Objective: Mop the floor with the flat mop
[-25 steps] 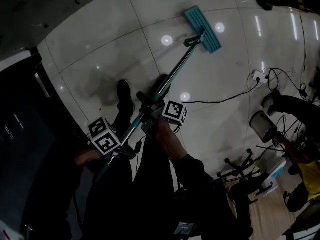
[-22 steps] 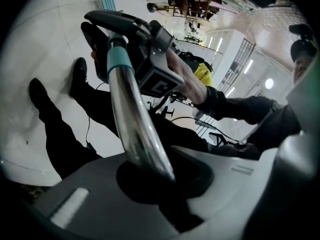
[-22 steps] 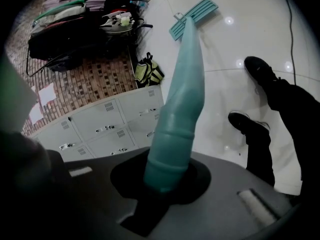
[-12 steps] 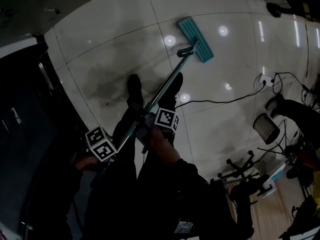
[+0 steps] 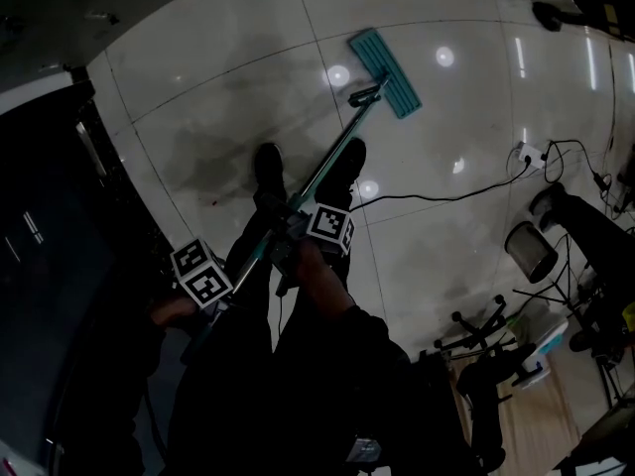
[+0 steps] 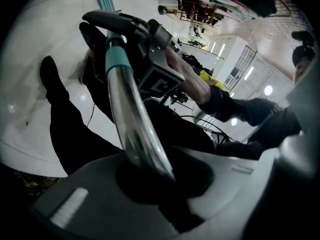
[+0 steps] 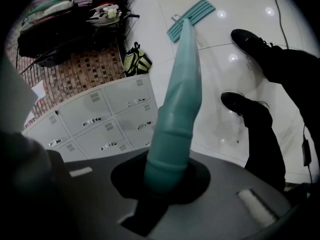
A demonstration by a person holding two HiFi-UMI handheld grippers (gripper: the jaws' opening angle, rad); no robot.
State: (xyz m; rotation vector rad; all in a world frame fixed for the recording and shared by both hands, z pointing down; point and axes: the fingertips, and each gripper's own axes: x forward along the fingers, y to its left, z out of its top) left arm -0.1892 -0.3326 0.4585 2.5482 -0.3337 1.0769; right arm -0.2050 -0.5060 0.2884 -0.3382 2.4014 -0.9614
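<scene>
The flat mop's teal head lies on the glossy white tile floor ahead of the person's shoes. Its long handle slants back toward the person. My right gripper is shut on the handle's middle, beside its marker cube. My left gripper is shut on the handle lower down, near its end. In the left gripper view the shiny metal handle runs out of the left gripper. In the right gripper view a teal grip sits in the right gripper, with the mop head far ahead.
A power strip and its black cable lie on the floor at right, near a bin and a chair base. Dark cabinets stand at left. White lockers and a bag show in the right gripper view.
The mop head has slid a little left and nearer across the floor. The person's feet have stepped forward, and both grippers stayed shut on the handle.
</scene>
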